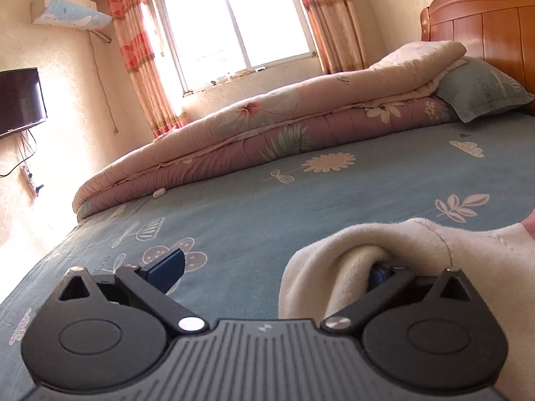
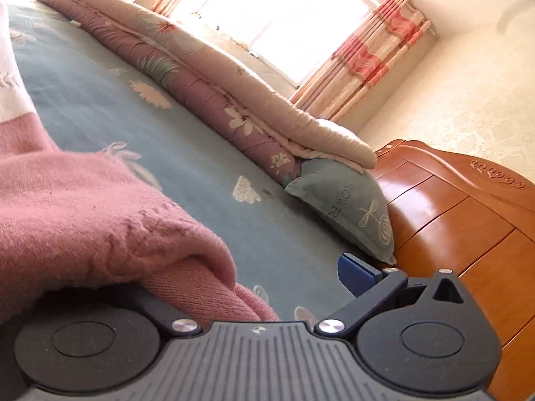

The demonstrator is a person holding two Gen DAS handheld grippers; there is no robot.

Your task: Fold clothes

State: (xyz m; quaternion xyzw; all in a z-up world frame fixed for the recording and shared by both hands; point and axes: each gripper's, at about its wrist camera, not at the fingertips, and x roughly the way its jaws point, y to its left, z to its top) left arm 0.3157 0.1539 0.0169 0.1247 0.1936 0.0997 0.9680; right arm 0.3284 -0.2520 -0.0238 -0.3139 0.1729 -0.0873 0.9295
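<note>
Both of your grippers sit low over the blue bed sheet with fingers spread wide, pinching nothing. On your left gripper, the garment's cream part drapes over the inner finger; the outer blue finger is bare. On your right gripper, the pink part buries the inner finger. So the fleecy two-tone garment lies between your hands, its long axis apparently running from one gripper to the other.
</note>
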